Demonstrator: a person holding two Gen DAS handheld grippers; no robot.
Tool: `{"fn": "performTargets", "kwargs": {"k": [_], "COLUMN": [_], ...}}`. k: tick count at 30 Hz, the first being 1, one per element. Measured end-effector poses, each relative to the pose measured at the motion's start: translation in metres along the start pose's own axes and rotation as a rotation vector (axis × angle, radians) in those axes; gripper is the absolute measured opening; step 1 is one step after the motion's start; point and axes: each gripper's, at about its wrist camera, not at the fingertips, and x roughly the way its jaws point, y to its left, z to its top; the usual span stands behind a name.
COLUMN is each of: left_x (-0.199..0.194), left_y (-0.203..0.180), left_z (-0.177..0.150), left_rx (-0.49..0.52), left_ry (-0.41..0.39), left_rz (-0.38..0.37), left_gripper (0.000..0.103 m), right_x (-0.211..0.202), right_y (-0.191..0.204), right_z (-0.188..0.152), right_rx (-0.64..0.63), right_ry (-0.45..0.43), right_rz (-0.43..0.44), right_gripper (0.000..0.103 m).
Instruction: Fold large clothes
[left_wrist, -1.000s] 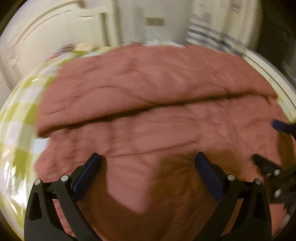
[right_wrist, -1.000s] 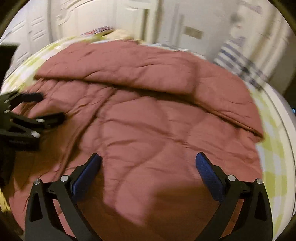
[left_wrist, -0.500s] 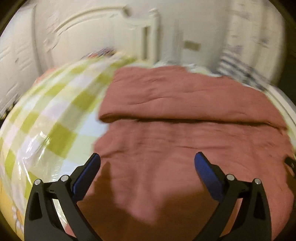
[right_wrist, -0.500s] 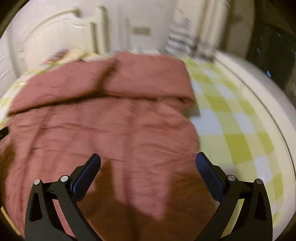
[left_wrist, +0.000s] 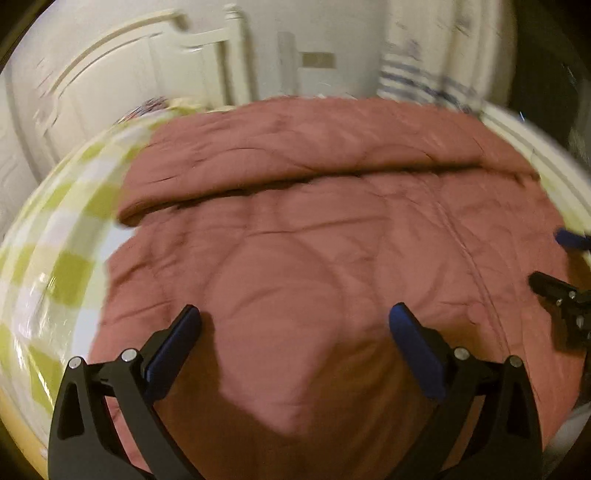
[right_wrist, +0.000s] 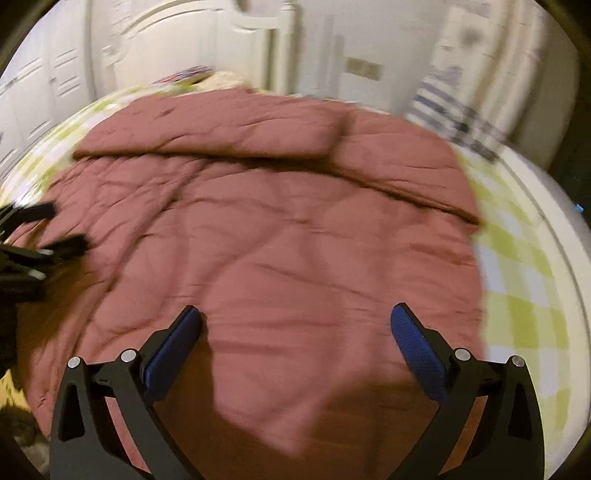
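Checked bed sheet (left_wrist: 66, 236), red quilt (left_wrist: 314, 258) partly folded, striped cloth (right_wrist: 454, 107) behind

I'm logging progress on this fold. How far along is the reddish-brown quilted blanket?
Done: the far edge of the reddish-brown quilted blanket is already folded over toward the middle, forming a doubled band across the green-and-white checked bed cover. In hand: nothing; the left gripper and right gripper are both open above the near part. Left: the near part lies flat, unfolded.
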Motion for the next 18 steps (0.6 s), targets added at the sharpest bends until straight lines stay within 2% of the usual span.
{"fn": "performTargets", "kwargs": {"k": [3,5,7,8,10,12,15,18], "left_x": [-0.009,-0.002,0.003,0.000,-0.007,-0.021,-0.034,-0.030], "left_y": [0.040,0.062,0.075,0.076,0.067,0.052,0.008,-0.028], "left_z": [-0.009,-0.013,-0.015,-0.014,-0.013,-0.016,-0.018,-0.029], "left_rx": [-0.120,-0.181,-0.228,-0.231,-0.208,-0.178,-0.041,0.094], "left_ry": [-0.024,0.006,0.041,0.033,0.016,-0.031,-0.068,-0.045], "left_rz": [0.070,0.095,0.072,0.080,0.084,0.043,-0.016,-0.033], "left_gripper": [0.101,0.101,0.101,0.101,0.101,0.101,0.101,0.101], "right_x": [-0.008,0.000,0.006,0.004,-0.001,-0.017,-0.040,-0.034], "right_y": [-0.044,-0.074,-0.090,-0.089,-0.076,-0.050,-0.008,0.031], "right_z": [-0.008,-0.019,-0.028,-0.030,-0.026,-0.020,-0.015,-0.018], "right_rx": [0.146,0.236,0.310,0.326,0.273,0.183,0.049,-0.061], "right_ry": [-0.013,0.028,0.040,0.033,0.015,-0.045,-0.126,-0.089], "right_rz": [-0.070,-0.109,-0.035,-0.043,-0.089,-0.089,0.025,0.116], "right_gripper": [0.098,0.098,0.098,0.098,0.098,0.098,0.098,0.098]}}
